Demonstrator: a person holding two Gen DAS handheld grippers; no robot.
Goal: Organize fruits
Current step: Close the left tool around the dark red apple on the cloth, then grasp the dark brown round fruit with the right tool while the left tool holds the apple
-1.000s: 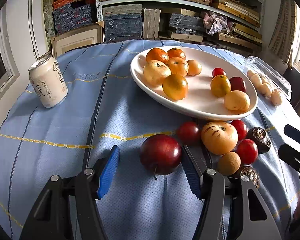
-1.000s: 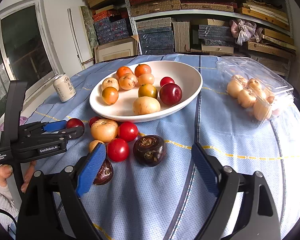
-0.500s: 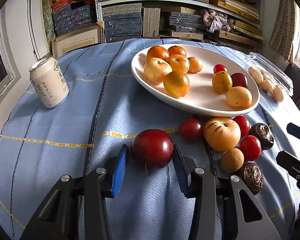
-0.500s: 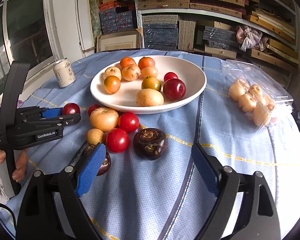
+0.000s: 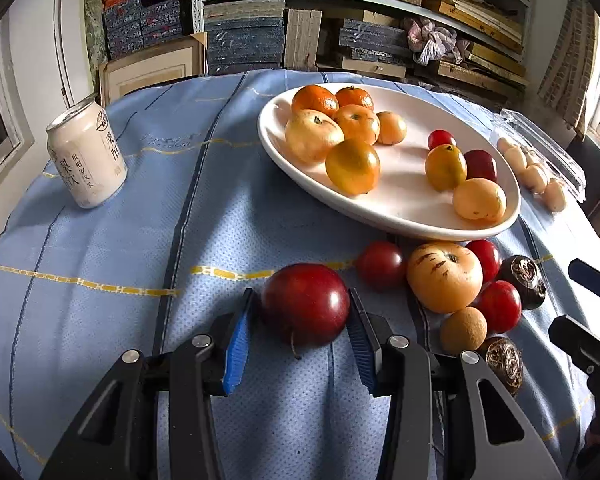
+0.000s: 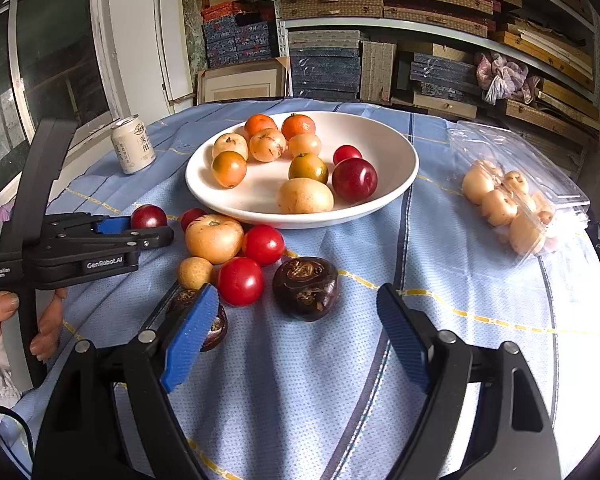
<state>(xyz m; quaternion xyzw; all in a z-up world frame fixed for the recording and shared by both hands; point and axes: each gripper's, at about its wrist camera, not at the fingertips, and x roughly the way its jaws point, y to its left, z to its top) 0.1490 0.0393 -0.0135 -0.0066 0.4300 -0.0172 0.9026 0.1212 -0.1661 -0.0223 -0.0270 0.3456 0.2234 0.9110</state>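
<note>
The left tongs (image 5: 300,322) seemingly clamp the dark red plum (image 5: 305,304); the right tongs (image 6: 296,320), apart, are closing, touching nothing.

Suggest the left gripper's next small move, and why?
Probably lift: the left gripper has its blue pads against both sides of the dark red plum, which sits on the cloth short of the white plate where sorted fruit lies.

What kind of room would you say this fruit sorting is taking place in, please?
Probably a storeroom or home workroom rather than a kitchen: shelves packed with cloth-covered boxes fill the back wall, framed pictures lean beneath them, and the white plate of fruit sits on a round table under a blue cloth.
</note>
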